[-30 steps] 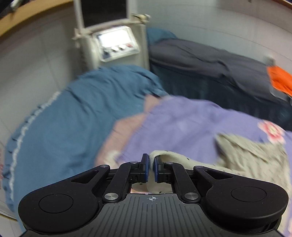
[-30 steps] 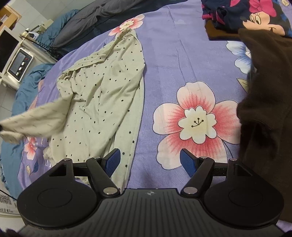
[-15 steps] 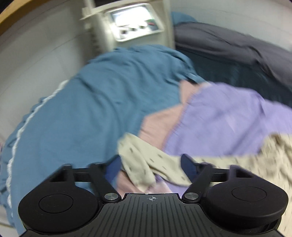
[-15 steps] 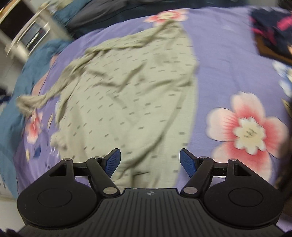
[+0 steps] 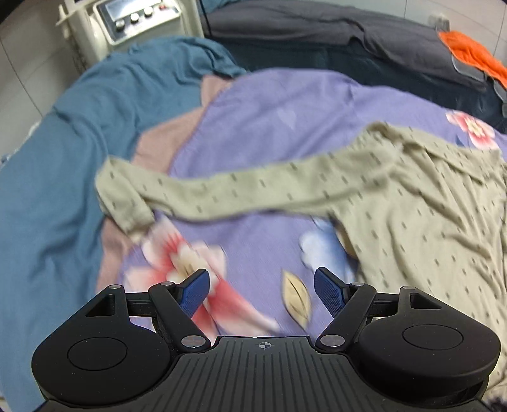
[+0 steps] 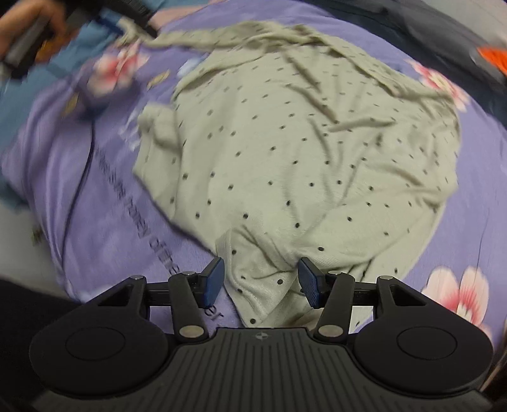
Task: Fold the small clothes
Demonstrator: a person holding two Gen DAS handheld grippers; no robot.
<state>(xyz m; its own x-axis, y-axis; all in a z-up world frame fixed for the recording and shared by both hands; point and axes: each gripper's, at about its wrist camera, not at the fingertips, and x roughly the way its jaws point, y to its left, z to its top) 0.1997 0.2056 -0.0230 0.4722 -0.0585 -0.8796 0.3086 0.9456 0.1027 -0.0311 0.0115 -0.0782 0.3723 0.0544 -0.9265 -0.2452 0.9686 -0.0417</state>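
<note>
A beige garment with dark dots [image 6: 301, 152] lies spread and wrinkled on the purple flowered sheet [image 6: 111, 202]. One sleeve [image 5: 253, 190] stretches out to the left, its cuff curled near the sheet's edge. My left gripper [image 5: 261, 285] hovers over the sheet just short of that sleeve, open wide with nothing between its fingers. My right gripper [image 6: 261, 280] is at the garment's near corner. Its jaws are closing with the hem [image 6: 263, 285] between them, and the pads do not press on it. A person's hand [image 6: 25, 28] shows blurred at the top left.
A blue blanket [image 5: 63, 164] and a pink cloth [image 5: 164, 136] lie left of the sheet. A white machine with knobs [image 5: 136, 22] stands behind. Dark grey bedding [image 5: 317, 35] with an orange cloth [image 5: 472, 54] lies at the back right.
My left gripper opened, let go of the sleeve end and sank toward the sheet; the sleeve now lies flat. My right gripper swept left across the garment to its near corner and narrowed.
</note>
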